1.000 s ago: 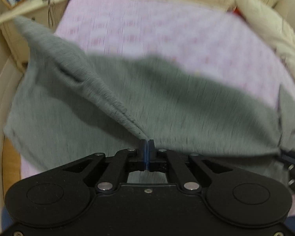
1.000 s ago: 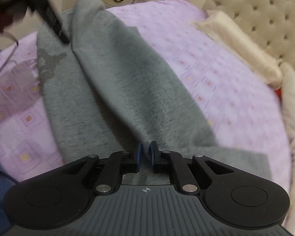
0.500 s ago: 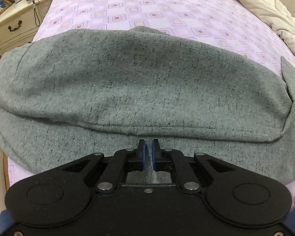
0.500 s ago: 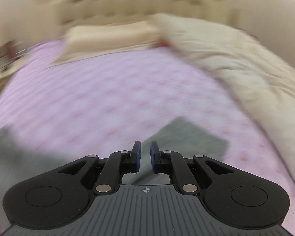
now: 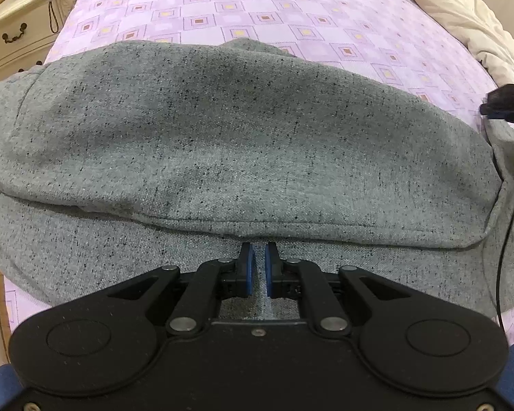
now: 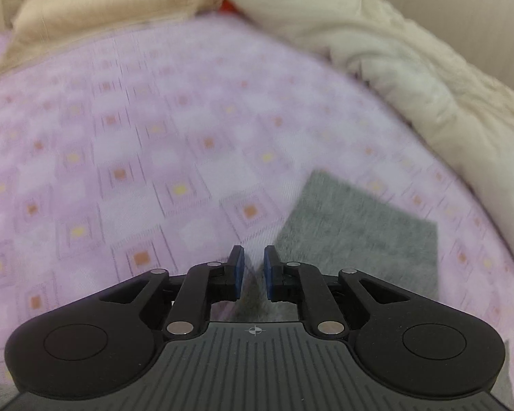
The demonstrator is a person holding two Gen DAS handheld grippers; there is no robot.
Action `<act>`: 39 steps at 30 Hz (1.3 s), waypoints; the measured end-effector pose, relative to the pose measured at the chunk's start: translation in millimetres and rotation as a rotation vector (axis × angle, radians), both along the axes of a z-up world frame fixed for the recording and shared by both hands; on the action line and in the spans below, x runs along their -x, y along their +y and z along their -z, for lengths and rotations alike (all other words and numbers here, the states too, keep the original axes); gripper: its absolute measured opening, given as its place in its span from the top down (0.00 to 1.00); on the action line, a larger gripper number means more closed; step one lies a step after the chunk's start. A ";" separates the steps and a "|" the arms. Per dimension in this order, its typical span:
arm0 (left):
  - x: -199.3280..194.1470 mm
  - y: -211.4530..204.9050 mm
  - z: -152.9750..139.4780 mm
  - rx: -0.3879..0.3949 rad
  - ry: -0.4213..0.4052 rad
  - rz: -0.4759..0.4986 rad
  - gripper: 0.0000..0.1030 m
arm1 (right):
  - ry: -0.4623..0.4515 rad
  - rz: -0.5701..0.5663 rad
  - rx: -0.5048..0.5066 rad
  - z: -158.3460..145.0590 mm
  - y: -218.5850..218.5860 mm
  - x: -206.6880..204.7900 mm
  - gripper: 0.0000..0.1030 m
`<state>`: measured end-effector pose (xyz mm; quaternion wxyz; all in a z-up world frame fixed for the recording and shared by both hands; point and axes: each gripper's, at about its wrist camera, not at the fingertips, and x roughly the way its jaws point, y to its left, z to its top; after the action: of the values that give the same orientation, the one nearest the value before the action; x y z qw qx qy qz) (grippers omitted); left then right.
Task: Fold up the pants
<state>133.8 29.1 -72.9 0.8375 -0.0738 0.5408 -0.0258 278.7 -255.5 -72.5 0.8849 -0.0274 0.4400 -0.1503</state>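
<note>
Left wrist view: gray pants [image 5: 243, 144] lie folded over across the purple bedspread [image 5: 291, 17]. Left gripper [image 5: 259, 270] sits just before the fold's hem, slightly apart, holding nothing. Right gripper [image 6: 253, 272] is opening, empty, near a pants corner.

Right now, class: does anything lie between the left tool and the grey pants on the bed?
Nothing visible does. The left tool hangs directly over the grey pants, its jaws slightly apart and empty, with only bare fabric ahead of them on the bed.
</note>
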 end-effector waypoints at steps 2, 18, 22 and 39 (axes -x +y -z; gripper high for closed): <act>-0.7 0.5 -1.1 0.003 0.002 -0.001 0.87 | 0.016 -0.022 -0.010 -5.5 -2.5 2.8 0.92; 23.6 4.6 -7.7 -0.002 -0.062 0.046 0.44 | -0.193 0.020 -0.261 -88.8 -100.9 113.7 0.87; 21.8 0.0 -5.8 -0.016 -0.056 0.059 0.42 | -0.131 0.051 -0.294 -65.1 -79.3 81.1 0.57; 17.3 -4.1 -0.1 -0.019 -0.047 0.091 0.38 | 0.034 0.067 -0.219 -21.6 -39.6 16.1 0.98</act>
<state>116.5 25.0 -72.9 0.8487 -0.0403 0.5238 -0.0606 262.5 -295.2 -50.9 0.8694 0.0815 0.4696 -0.1302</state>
